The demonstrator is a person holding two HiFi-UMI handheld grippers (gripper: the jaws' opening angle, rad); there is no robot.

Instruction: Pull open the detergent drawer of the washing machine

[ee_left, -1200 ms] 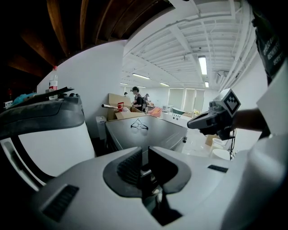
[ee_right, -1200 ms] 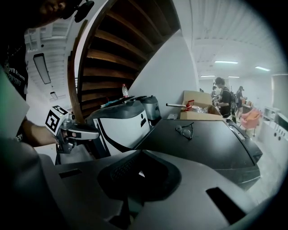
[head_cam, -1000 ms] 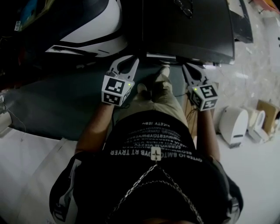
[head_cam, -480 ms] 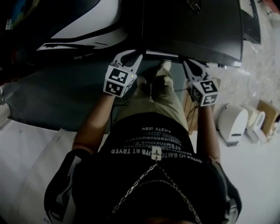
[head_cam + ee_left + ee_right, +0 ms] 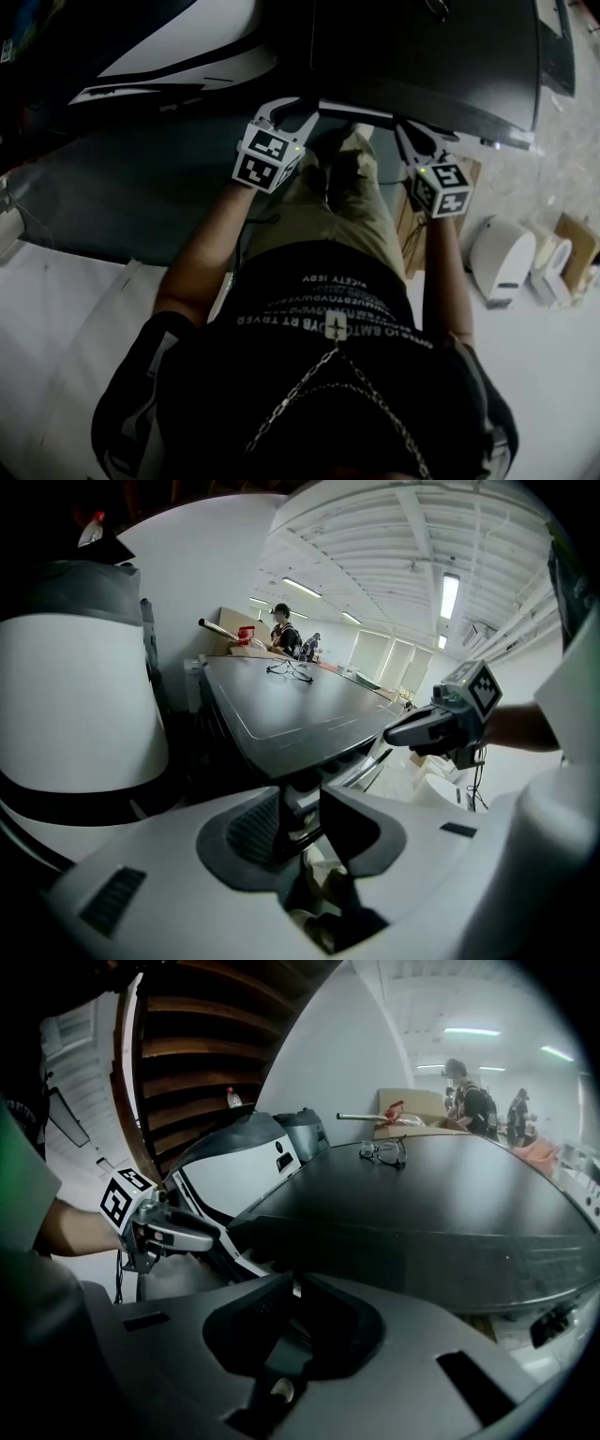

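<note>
Now, head view: both grippers are closer to the machine (image 5: 422, 56) than a second ago. The left gripper (image 5: 298, 106) and right gripper (image 5: 406, 131) both have their tips at the near edge of its dark top. The drawer does not show here. I judge it sits on the front face, hidden under that edge.

Left gripper view: the jaws have just been opening and now stand well apart, with nothing between the pads. Through the gap I see the strip of front panel (image 5: 361, 766) just below the top, but I cannot pick out the drawer on it. Glasses (image 5: 289, 670) lie far back on the top.

Right gripper view: the jaw tips meet and hold nothing. The top's edge fills the view ahead.

Reading: the left is readied for the grab, and the pull has not started.
</note>
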